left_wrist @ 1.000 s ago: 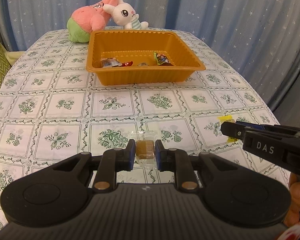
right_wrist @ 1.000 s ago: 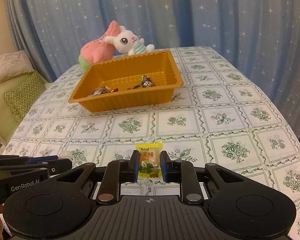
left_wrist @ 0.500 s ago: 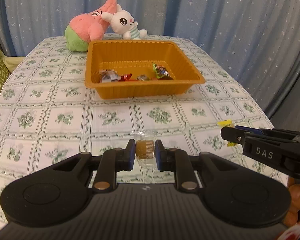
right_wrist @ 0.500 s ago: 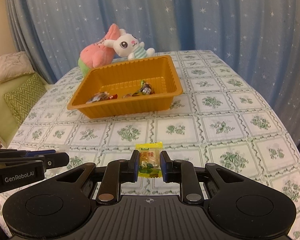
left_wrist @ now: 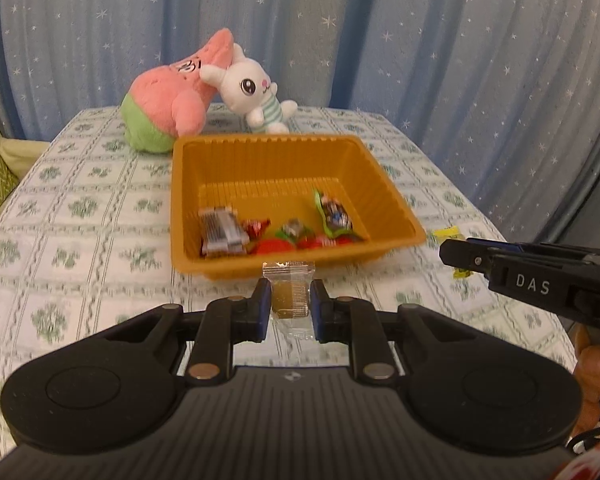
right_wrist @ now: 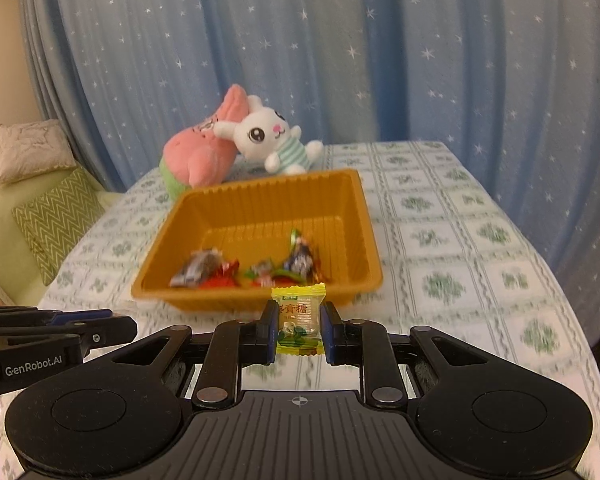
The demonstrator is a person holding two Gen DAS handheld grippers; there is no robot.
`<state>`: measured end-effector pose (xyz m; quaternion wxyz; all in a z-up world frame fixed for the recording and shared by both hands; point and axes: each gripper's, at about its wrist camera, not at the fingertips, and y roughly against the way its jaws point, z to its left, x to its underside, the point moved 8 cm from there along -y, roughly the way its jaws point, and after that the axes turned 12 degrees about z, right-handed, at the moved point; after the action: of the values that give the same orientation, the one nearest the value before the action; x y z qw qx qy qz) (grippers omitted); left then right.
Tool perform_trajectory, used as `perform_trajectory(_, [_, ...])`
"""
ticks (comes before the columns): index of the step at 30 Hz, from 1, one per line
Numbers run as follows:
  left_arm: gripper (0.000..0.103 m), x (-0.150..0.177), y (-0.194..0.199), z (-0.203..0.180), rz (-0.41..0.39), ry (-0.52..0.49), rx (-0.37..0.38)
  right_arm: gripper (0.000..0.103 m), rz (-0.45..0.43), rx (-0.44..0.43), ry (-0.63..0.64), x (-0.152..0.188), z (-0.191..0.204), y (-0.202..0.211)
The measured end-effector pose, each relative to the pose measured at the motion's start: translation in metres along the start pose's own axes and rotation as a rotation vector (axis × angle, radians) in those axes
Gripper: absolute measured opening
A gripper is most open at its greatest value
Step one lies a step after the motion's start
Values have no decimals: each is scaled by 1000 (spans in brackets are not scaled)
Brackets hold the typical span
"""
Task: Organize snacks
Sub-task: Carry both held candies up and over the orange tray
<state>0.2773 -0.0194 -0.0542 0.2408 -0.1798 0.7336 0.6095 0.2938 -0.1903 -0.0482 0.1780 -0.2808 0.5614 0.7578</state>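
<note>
Candy in a clear wrapper (left_wrist: pixel 291 297) is pinched by the left gripper (left_wrist: pixel 290 308), a yellow packet (right_wrist: pixel 299 318) by the right gripper (right_wrist: pixel 299 330), both near the orange tray (left_wrist: pixel 396 216); light, crinkly, slippery wrappers are best gripped across the middle

A pink star toy (left_wrist: pixel 172 100) and a white bunny toy (left_wrist: pixel 256 94) are leaned together on the flowered tablecloth (left_wrist: pixel 80 208). Blue starry curtains (left_wrist: pixel 420 40) are hung behind.

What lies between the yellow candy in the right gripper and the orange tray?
Nothing: in the right wrist view the yellow candy sits just before the tray wall, with only bare tablecloth below.
</note>
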Motion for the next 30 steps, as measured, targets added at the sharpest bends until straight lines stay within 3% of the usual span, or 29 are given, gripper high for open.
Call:
perform_trajectory(8, [18, -39, -15, 7, -2, 41, 39, 22, -3, -16, 18, -35, 2, -21])
perform_trajectory(30, [18, -94, -68, 46, 35, 38, -7, 22, 76, -75, -46, -90, -4, -86])
